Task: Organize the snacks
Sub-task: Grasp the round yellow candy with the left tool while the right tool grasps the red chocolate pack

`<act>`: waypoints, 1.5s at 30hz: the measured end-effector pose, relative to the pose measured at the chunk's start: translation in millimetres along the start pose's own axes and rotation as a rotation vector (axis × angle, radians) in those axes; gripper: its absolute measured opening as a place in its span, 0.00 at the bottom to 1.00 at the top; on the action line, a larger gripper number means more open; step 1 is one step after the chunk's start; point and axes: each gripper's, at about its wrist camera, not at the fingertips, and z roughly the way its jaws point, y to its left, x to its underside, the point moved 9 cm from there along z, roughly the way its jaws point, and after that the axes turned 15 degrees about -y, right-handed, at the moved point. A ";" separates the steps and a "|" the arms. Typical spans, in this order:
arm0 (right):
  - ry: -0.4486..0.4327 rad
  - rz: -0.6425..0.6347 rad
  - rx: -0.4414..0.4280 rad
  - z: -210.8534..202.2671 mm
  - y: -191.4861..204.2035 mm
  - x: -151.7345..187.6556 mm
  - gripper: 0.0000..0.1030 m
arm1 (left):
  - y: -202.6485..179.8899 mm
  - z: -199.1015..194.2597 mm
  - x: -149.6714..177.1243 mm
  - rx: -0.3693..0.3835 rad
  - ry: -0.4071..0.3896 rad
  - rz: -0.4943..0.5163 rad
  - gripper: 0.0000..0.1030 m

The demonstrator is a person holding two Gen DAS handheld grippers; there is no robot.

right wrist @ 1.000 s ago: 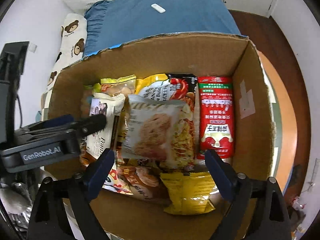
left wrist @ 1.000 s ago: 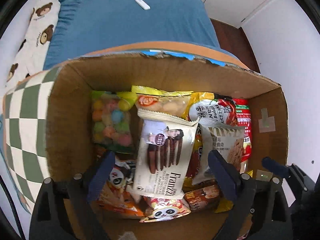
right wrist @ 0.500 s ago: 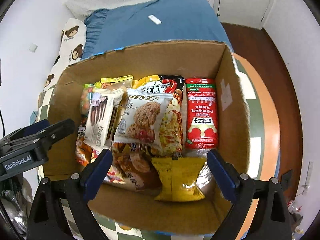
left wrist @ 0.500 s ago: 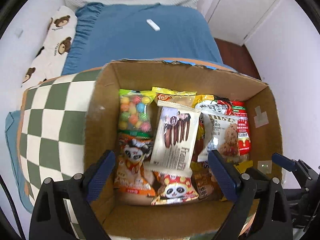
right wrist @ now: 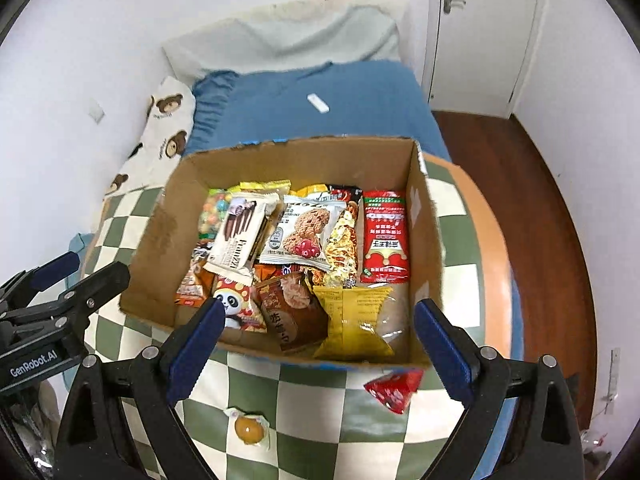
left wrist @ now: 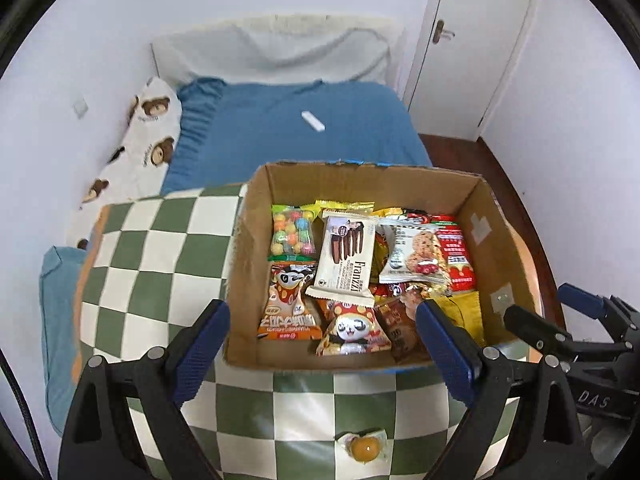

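Both my tongs, left (left wrist: pixel 322 338) and right (right wrist: pixel 318 336), gape empty; the small crinkly red packet (right wrist: pixel 394 389) and the round yellow wrapped candy (right wrist: pixel 249 429) on the green-checked surface (right wrist: pixel 304 412) outside the brown cardboard box (right wrist: pixel 276 350) could skid when pinched.

A green-and-cream chequered cloth (left wrist: pixel 160 248) covers the round desk and spreads under and out to the left of the jaws; at its far right edge an orange wooden desk rim (right wrist: pixel 486 240) shows. Beyond the jaws, straight ahead, lies a bed with a blue sheet (left wrist: pixel 280 120), and on that sheet rests a small white oblong object (left wrist: pixel 313 121), too small to tell what it is. A cream pillow printed with brown bears (left wrist: pixel 144 136) lies ahead and to the left, against the white wall. A pale grey folded blanket (left wrist: pixel 276 52) sits at the bed's far end. Ahead to the right stands a white door with a metal lever handle (left wrist: pixel 443 33), above dark reddish wooden floor (right wrist: pixel 560 216).
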 end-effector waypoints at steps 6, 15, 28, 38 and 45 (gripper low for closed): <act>-0.089 -0.013 -0.002 -48.5 4.9 4.8 0.94 | -7.5 -44.6 1.5 -0.001 -0.078 0.009 0.92; -0.163 0.003 -0.030 -100.5 9.9 13.0 0.94 | -15.7 -91.1 4.2 0.008 -0.155 -0.006 0.92; 0.060 0.295 -0.016 -12.5 -80.5 103.2 0.66 | -22.7 -24.2 105.4 -0.051 0.090 -0.008 0.96; 0.198 0.368 0.016 89.9 -107.9 158.3 0.42 | -36.2 40.2 210.1 -0.002 0.380 -0.045 0.96; 0.221 0.260 -0.026 71.5 -85.4 185.2 0.38 | -49.4 62.4 239.2 0.040 0.451 -0.027 0.67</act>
